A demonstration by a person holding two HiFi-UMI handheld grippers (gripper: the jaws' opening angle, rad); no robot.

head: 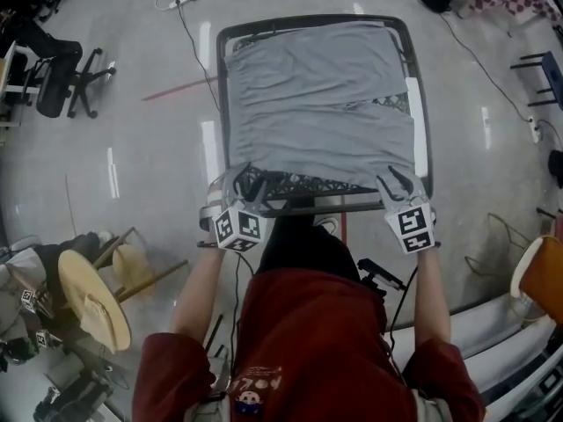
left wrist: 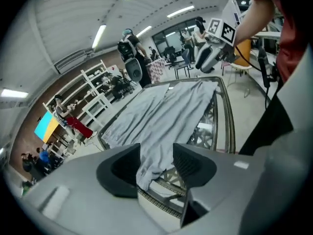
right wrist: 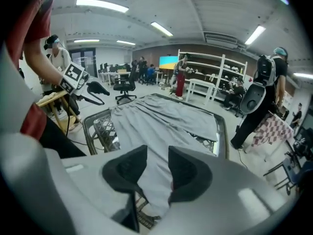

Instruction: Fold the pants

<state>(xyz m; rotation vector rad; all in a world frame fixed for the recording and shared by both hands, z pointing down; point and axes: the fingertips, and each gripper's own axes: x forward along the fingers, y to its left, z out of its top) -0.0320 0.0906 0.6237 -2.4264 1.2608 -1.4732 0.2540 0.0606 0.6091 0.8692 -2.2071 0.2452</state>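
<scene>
While a pair of grey cloth pants (head: 317, 104) lies spread flat over a glass-topped table with a dark metal frame (head: 221, 86), the person stands at the table's near end with a gripper in each hand. The pants cover most of the top. On the right side a gap between the two legs shows the metal lattice under the glass, and a strip of that lattice also shows along the near rim.

The left gripper (head: 244, 185) points down at the near left corner of the pants. In its own view, the left gripper (left wrist: 156, 160) has its jaws apart, and the cloth corner hangs loose between them, not pinched.

The right gripper (head: 398, 183) sits at the near right corner. Its own view shows the right gripper (right wrist: 157, 168) likewise unclenched, with grey cloth running through the gap between its pads.
</scene>
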